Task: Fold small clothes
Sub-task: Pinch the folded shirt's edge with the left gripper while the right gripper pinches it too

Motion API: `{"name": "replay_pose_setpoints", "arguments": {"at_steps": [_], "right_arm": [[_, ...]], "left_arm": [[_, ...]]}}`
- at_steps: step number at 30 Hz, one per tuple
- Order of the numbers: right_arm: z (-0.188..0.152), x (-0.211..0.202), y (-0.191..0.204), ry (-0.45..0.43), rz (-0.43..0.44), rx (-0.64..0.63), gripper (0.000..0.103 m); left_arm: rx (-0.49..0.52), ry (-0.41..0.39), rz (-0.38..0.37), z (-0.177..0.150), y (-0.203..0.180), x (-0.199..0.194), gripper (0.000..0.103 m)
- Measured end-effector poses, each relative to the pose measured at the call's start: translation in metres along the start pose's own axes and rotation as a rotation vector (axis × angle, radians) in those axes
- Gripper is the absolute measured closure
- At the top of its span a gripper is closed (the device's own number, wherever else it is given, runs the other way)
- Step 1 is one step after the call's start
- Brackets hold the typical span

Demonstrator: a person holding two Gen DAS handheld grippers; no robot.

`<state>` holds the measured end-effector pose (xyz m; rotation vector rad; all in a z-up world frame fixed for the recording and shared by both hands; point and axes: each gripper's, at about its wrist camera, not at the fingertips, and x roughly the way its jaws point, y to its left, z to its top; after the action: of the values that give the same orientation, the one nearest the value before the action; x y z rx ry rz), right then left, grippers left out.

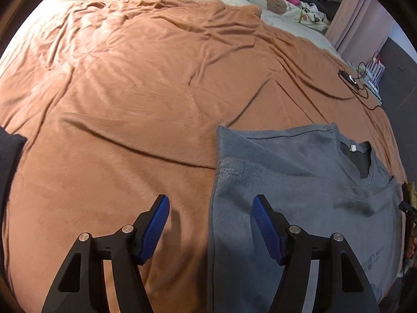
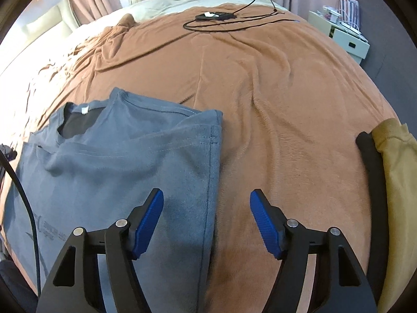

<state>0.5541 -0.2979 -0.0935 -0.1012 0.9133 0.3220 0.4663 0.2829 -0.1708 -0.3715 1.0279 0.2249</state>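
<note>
My left gripper (image 1: 211, 203) is spread wide w/ nothing in it, straddling the left edge of the grey t-shirt (image 1: 299, 182); right gripper (image 2: 206, 199) likewise wide & empty over the shirt's right edge. Shirt lies flat on the brown blanket (image 2: 286, 104), sleeves folded in, near the bed's front edge. Black + mustard clothes (image 2: 391, 169) sit at the blanket's right edge, cable & black device (image 2: 213, 15) towards its far edge.

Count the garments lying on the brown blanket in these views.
3: a grey T-shirt with its sides folded in, under both open grippers, and a black piece beside a mustard one at the right edge. More may lie off-frame.
</note>
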Motion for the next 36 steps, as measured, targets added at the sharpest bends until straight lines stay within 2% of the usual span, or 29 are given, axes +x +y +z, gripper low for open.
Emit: {"name": "replay_pose_setpoints", "arguments": {"at_steps": [3, 5, 7, 9, 11, 12, 13, 16, 20, 28, 36], "right_arm": [[0.005, 0.005, -0.005, -0.018, 0.024, 0.025, 0.046], [0.010, 0.009, -0.009, -0.029, 0.039, 0.045, 0.056], [0.015, 0.013, -0.012, -0.031, 0.065, 0.062, 0.070], [0.017, 0.017, -0.013, -0.029, 0.086, 0.071, 0.077], [0.018, 0.019, -0.014, -0.030, 0.105, 0.074, 0.088], [0.019, 0.018, -0.013, -0.032, 0.111, 0.069, 0.093], [0.019, 0.017, -0.011, -0.038, 0.112, 0.057, 0.099], [0.018, 0.011, -0.007, -0.059, 0.094, 0.035, 0.102], [0.016, -0.005, -0.003, -0.097, 0.070, 0.034, 0.103], [0.016, -0.040, 0.006, -0.183, 0.062, 0.041, 0.103], [0.019, -0.067, 0.011, -0.266, 0.065, 0.047, 0.103]], "left_arm": [[0.000, 0.014, 0.000, 0.003, -0.001, 0.010, 0.045], [-0.009, 0.028, -0.010, 0.005, 0.000, 0.017, 0.049], [-0.024, 0.036, -0.029, 0.006, 0.002, 0.023, 0.058], [-0.036, 0.043, -0.044, 0.006, 0.003, 0.026, 0.070], [-0.060, 0.034, -0.054, 0.007, 0.006, 0.025, 0.076], [-0.074, 0.028, -0.062, 0.007, 0.008, 0.023, 0.084], [-0.085, 0.025, -0.069, 0.007, 0.010, 0.022, 0.086], [-0.097, -0.001, -0.066, 0.008, 0.011, 0.013, 0.097], [-0.094, -0.034, -0.070, 0.008, 0.012, -0.001, 0.101], [-0.082, -0.129, -0.096, 0.016, 0.008, -0.042, 0.102], [-0.059, -0.235, -0.103, 0.040, -0.005, -0.085, 0.102]]}}
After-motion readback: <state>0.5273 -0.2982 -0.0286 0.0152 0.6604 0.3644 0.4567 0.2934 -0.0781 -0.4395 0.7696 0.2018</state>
